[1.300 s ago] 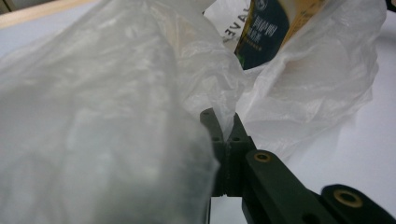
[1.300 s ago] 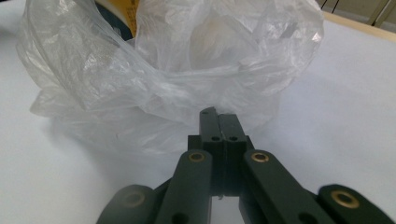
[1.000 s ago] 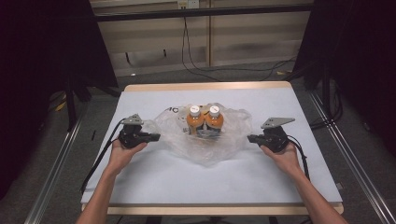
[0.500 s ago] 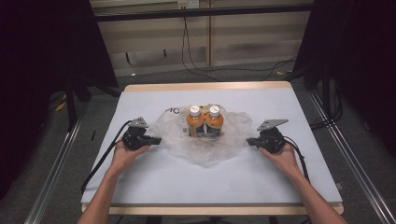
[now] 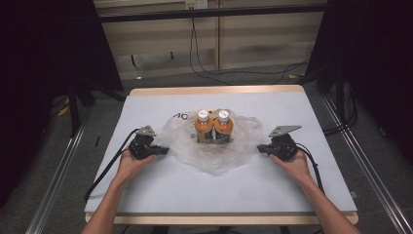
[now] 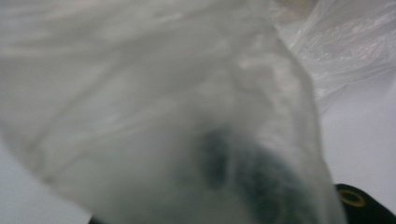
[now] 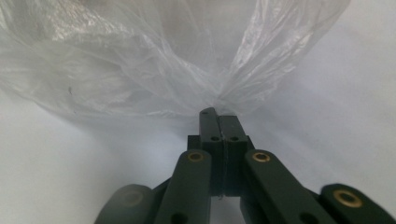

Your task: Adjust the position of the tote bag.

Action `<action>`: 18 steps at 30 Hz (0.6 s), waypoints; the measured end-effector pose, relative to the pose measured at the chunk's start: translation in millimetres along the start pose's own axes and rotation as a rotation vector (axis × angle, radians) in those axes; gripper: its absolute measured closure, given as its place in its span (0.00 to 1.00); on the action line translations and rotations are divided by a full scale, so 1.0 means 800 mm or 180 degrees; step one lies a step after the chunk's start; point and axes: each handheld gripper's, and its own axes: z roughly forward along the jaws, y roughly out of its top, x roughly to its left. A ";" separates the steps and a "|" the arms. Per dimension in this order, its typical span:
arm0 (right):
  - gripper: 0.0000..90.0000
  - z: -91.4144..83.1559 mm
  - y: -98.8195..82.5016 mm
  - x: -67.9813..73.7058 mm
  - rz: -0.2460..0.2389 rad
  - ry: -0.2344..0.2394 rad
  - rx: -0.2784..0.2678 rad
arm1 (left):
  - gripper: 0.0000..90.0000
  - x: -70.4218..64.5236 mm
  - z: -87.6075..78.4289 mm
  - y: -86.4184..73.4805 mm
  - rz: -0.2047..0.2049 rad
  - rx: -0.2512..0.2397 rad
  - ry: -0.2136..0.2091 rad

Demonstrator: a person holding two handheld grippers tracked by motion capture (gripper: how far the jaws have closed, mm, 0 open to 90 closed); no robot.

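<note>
Two orange bottles with white caps, the left bottle (image 5: 203, 127) and the right bottle (image 5: 223, 126), stand side by side on a clear plastic bag (image 5: 219, 157) spread over the white table (image 5: 292, 195). My left gripper (image 5: 164, 150) is at the bag's left edge. In the left gripper view the bag film (image 6: 163, 93) drapes over the lens, with the jaws a dark blur behind it. My right gripper (image 5: 259, 147) pinches the bag's right edge. In the right gripper view its jaws (image 7: 218, 114) are pressed together on the gathered film (image 7: 140, 60).
The table's wooden far edge (image 5: 214, 90) lies beyond the bottles. Aluminium rails (image 5: 58, 180) run along both sides of the table. Cables (image 5: 204, 63) trail on the floor behind it. A black printed mark (image 5: 179, 116) shows at the bag's far left.
Both grippers have sunk slightly toward the table and the person, keeping the bag's edges. The bottles have not moved.
</note>
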 end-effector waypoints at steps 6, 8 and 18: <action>0.78 -0.024 0.005 0.000 0.0143 0.0041 -0.0326 | 0.79 -0.007 -0.023 0.004 -0.0051 -0.0228 -0.0006; 0.72 -0.031 0.007 0.001 0.0137 0.0047 -0.0396 | 0.73 -0.009 -0.032 0.003 -0.0037 -0.0280 0.0032; 0.50 -0.070 0.017 0.012 0.0151 0.0068 -0.0654 | 0.60 -0.030 -0.096 -0.014 -0.0030 -0.0674 0.0042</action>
